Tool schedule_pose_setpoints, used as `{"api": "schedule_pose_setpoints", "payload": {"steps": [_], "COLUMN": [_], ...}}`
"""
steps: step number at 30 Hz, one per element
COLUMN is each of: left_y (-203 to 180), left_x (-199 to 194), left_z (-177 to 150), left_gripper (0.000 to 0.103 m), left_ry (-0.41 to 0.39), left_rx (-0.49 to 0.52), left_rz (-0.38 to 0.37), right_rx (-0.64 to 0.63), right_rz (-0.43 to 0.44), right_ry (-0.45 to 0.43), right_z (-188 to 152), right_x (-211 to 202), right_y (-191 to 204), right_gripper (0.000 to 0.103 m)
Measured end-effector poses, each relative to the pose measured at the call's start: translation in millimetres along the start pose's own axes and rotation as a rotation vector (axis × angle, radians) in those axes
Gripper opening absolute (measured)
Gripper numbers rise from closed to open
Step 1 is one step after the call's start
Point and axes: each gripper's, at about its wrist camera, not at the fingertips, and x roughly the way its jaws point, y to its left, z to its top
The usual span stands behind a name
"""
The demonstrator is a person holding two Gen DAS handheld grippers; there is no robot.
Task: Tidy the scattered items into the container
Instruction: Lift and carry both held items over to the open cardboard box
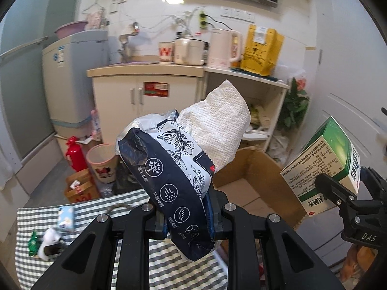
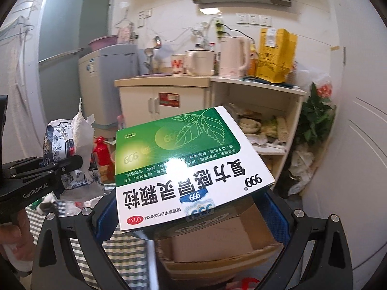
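My left gripper (image 1: 187, 217) is shut on a navy and white floral tissue pack (image 1: 174, 174), held up in the air with white tissue sticking out of its top. Behind it to the right stands an open cardboard box (image 1: 254, 188). My right gripper (image 2: 193, 217) is shut on a green and white medicine box (image 2: 183, 169), held above the cardboard box (image 2: 217, 241). The left wrist view shows the medicine box (image 1: 324, 164) at the right, over the carton's right edge. The right wrist view shows the tissue pack (image 2: 60, 145) at the left.
On the checked tablecloth (image 1: 31, 212) lie a small blue carton (image 1: 65, 217), a green wrapper (image 1: 32, 241) and a white object (image 1: 50, 241). A red flask (image 1: 75, 154), a pink bin (image 1: 101, 164) and a paper bag (image 1: 79, 188) stand on the floor. Cabinets (image 1: 145, 96) line the back wall.
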Motion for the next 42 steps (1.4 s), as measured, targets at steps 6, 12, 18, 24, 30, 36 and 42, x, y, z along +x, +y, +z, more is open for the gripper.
{"api": "schedule_pose_setpoints", "payload": {"steps": [6,12,18,24,30,36,42], "left_y": [-34,-58,-70,-74,-78,-86,-95], "left_x": [16,33,57,85,115,145,173], "left_z": [9,13,14,12,7,-1,-8], "left_gripper": [0.022,0.022,0.022,0.022,0.022,0.022,0.022], "left_ry": [0.009,0.028,0.064,0.115,0.166,0.209,0.265], "left_rx": [0.025,0.044,0.054,0.059,0.067,0.108,0.126], "left_rz": [-0.054,-0.094,-0.116,-0.133,-0.161,-0.205,-0.246], "right_rx": [0.02,0.036,0.044,0.046,0.04,0.038,0.026], "right_rz": [-0.048,-0.078,-0.085,-0.102,-0.11,-0.107,-0.11], "right_ry": [0.013,0.036,0.072,0.11,0.162,0.195,0.216], "right_z": [0,-3,-8,-14,-23,-32,-37], "right_x": [0,6,24,43,63,76,87], "right_y": [-30,-49,-59,-64,-68,-69,-67], "right_gripper": [0.1,0.1,0.1,0.1,0.1,0.1,0.1]}}
